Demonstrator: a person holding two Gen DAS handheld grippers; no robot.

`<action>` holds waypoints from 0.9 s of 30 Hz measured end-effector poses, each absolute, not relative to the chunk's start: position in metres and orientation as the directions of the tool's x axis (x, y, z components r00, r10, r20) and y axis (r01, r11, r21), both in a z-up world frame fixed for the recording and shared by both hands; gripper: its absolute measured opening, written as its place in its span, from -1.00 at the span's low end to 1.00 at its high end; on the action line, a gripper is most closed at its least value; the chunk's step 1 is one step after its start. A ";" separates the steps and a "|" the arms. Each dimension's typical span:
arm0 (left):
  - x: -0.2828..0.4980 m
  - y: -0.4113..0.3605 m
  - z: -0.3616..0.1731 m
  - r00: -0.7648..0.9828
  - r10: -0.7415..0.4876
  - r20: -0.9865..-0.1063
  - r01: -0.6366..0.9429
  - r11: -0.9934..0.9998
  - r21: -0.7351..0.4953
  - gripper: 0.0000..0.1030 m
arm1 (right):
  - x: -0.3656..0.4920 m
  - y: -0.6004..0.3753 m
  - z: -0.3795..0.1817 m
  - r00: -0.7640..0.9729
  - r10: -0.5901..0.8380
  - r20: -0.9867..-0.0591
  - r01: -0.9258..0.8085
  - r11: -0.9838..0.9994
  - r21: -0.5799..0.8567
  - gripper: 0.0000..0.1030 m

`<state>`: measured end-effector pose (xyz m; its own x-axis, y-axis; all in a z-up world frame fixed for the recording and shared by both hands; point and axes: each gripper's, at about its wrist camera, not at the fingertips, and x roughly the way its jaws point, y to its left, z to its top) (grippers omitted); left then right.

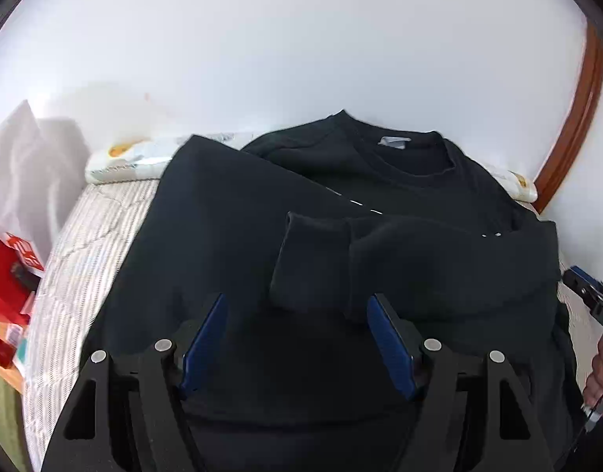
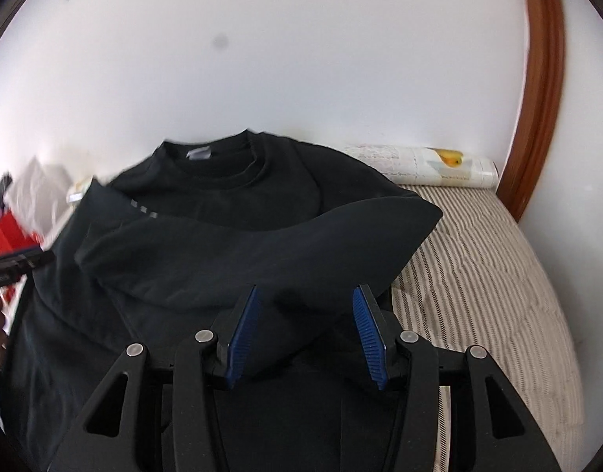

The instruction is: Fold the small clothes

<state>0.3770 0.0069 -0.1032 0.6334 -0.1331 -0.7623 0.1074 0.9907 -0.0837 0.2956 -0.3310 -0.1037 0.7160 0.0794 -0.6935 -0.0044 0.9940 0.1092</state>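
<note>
A black long-sleeved sweatshirt (image 1: 380, 181) lies flat on a striped mattress (image 1: 89, 244), collar toward the far wall. Both sleeves are folded in across its chest; one cuff (image 1: 313, 259) lies in the middle. My left gripper (image 1: 297, 299) is open above the sweatshirt's lower part, just short of that cuff, holding nothing. In the right wrist view the sweatshirt (image 2: 230, 196) fills the middle. My right gripper (image 2: 306, 292) is open over the folded right sleeve (image 2: 321, 244), holding nothing. Each gripper shows at the other view's edge, the right one (image 1: 588, 295) and the left one (image 2: 14, 265).
The striped mattress (image 2: 478, 275) extends to the right. A white patterned pillow (image 2: 431, 165) lies along the white wall. A brown wooden frame (image 2: 537, 118) rises at the right. Red boxes (image 1: 6, 275) and white bags (image 1: 22, 165) sit at the left of the mattress.
</note>
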 end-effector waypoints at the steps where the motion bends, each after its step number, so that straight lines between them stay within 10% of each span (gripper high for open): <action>1: 0.382 0.007 -0.107 0.630 -0.137 -0.765 0.107 0.990 -0.089 0.38 | 0.297 -0.333 -0.106 0.719 0.072 -0.692 0.005 0.994 0.109 -0.05; 9: 0.410 0.000 -0.134 0.603 -0.121 -0.788 0.120 0.991 -0.061 0.20 | 0.296 -0.331 -0.108 0.721 0.096 -0.686 -0.016 0.992 0.122 -0.05; 19: 0.410 -0.017 -0.142 0.628 -0.035 -0.777 0.120 0.991 0.052 -0.78 | 0.300 -0.333 -0.115 0.705 0.094 -0.702 -0.005 0.992 0.128 -0.05; 27: 0.376 0.021 -0.083 0.727 -0.032 -0.685 0.037 0.999 -0.007 -0.81 | 0.299 -0.339 -0.107 0.724 0.052 -0.688 0.034 0.993 0.111 -0.05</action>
